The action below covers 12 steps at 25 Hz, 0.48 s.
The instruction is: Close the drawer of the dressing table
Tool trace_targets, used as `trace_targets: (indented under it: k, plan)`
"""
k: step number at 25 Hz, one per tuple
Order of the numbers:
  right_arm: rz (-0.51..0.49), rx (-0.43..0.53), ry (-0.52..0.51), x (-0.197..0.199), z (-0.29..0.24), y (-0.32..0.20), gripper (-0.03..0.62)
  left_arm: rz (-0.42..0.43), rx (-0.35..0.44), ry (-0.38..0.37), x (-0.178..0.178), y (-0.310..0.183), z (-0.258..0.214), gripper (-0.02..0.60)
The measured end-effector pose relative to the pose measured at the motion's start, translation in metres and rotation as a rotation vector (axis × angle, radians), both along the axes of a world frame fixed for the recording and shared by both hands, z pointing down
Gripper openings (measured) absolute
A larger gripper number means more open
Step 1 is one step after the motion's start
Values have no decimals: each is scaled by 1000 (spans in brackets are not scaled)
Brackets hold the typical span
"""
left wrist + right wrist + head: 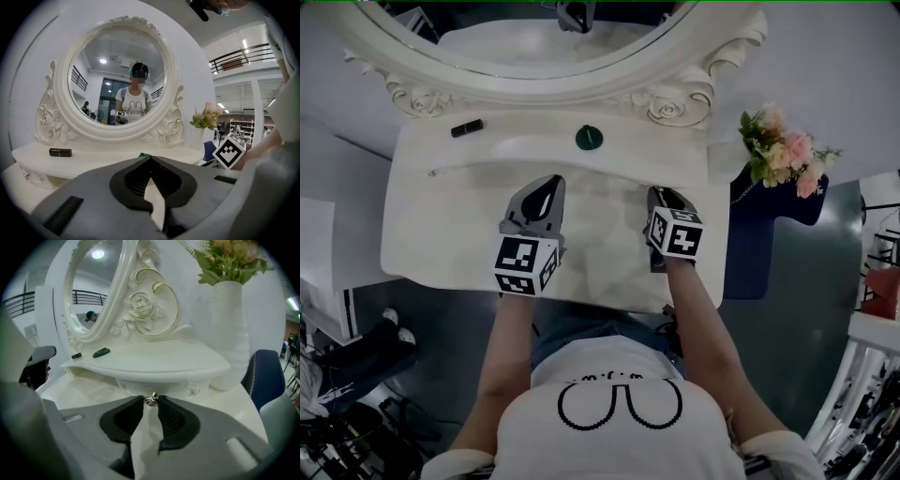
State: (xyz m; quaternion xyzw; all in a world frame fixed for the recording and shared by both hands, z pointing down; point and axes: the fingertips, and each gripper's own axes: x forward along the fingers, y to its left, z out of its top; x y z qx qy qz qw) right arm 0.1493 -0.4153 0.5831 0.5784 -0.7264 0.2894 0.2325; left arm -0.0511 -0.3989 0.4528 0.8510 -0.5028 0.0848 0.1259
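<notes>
At the tips of the right gripper (150, 398): the drawer's small metal knob (150, 401), pinched between jaws drawn almost together.
Drawer (171, 386): under the raised shelf (154, 363), on its right side, straight ahead of that gripper; I cannot tell how far out it stands.
Push line: judged to run away from the person, toward the mirror (553, 37).
Left gripper (150, 157): jaws together and empty, over the worktop (431, 234), apart from the drawer.
Nearer hand: the right one.
Count: two grippers, one gripped knob, one mirror, one vase of flowers (229, 319).
</notes>
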Motion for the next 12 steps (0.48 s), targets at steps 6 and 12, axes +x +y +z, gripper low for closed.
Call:
trace_targets:
  k: [6, 12]
  plan:
    - [-29, 2, 3, -1, 0, 0, 95, -9, 6, 3, -2, 2, -4, -2]
    - [-58, -3, -92, -16, -2, 4, 401, -2, 18, 5, 3, 6, -9, -3]
